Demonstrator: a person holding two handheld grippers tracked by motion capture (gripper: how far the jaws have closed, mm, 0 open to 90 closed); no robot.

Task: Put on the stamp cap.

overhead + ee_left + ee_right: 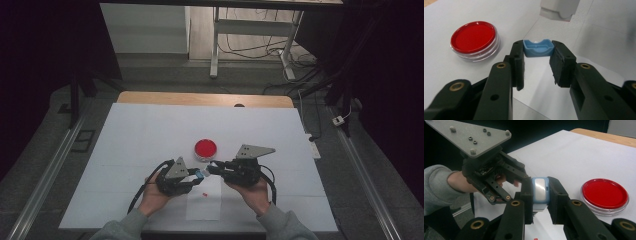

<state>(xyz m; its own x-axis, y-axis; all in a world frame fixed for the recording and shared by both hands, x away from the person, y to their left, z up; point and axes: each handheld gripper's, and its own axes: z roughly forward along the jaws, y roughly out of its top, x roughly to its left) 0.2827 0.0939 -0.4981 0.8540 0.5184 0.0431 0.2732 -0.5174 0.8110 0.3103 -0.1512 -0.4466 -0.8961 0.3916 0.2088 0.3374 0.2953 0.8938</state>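
Both grippers meet just in front of the red-lidded dish (205, 149), on its near side, above a white sheet (204, 202). The left gripper (537, 62) is clenched on a small blue cap (538, 48); the right gripper (541, 195) grasps a blue-and-white case (540, 192) upright between its pads. The step looks like parting or joining the two pieces: keep both grips firm, move straight along one axis, and avoid twisting near the dish.

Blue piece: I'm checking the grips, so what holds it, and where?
Both tools hold the small blue piece: the left tool clamps one end, the right tool pinches its two sides.
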